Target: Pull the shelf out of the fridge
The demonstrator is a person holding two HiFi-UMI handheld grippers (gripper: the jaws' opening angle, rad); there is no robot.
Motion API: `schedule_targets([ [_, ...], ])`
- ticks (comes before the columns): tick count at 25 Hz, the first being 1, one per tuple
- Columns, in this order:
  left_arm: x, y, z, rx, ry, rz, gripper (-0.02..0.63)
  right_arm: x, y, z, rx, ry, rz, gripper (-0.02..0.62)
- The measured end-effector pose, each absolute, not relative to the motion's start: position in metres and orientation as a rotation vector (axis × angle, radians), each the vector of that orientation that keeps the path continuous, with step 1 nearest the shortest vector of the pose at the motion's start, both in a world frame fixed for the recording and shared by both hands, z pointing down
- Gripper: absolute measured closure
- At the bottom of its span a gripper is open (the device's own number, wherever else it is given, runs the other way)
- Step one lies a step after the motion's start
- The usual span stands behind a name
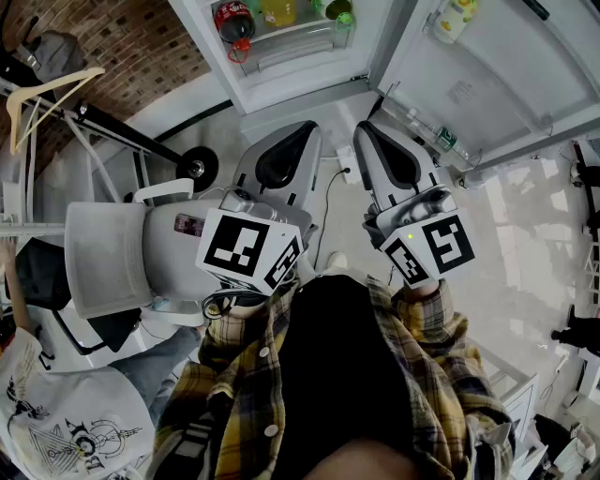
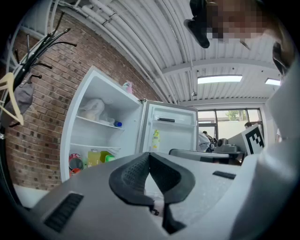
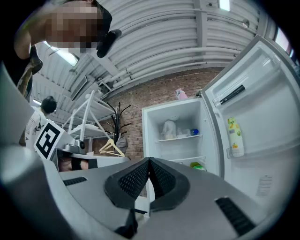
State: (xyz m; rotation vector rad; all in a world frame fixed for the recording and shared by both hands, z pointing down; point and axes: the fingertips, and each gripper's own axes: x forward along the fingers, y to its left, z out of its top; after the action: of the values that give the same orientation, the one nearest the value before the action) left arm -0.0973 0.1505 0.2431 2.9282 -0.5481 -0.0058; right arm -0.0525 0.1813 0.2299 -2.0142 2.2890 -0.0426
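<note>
A tall white fridge [image 1: 298, 82] with its door swung open is seen at the top centre of the head view, and at left of centre in the left gripper view [image 2: 75, 140]. Its white door [image 1: 497, 84] fills the upper right of the head view. A white plastic chair [image 1: 108, 253] stands at the left edge.

The left gripper [image 1: 304, 131] and the right gripper [image 1: 364, 131] are held side by side at the frame's centre, level and aimed at the fridge but well short of it. In both gripper views the black pads are pressed together with nothing between them [image 2: 150, 155] [image 3: 149, 160].

Two thin white shelves are seated inside the fridge. The upper shelf [image 3: 180, 138], at the middle of the right gripper view, carries a white bag [image 3: 168, 129]. The lower shelf [image 2: 93, 147] sits above a red-labelled bottle [image 1: 234, 23]. Which shelf is meant cannot be told.

The approach is judged to be the step in hand. It would be done well if the jaws were parted before the shelf's front edge is reached, the edge were gripped at two points set apart, and the pull were kept level and even so nothing tips or jams.
</note>
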Motion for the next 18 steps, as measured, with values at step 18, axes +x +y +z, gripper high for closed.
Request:
schedule_targets([
  [18,-0.084,0.186,0.244,2.905,-0.629,-0.009,0.603,-0.032,0.22,0.234,-1.934,2.3,-0.086,0.577],
])
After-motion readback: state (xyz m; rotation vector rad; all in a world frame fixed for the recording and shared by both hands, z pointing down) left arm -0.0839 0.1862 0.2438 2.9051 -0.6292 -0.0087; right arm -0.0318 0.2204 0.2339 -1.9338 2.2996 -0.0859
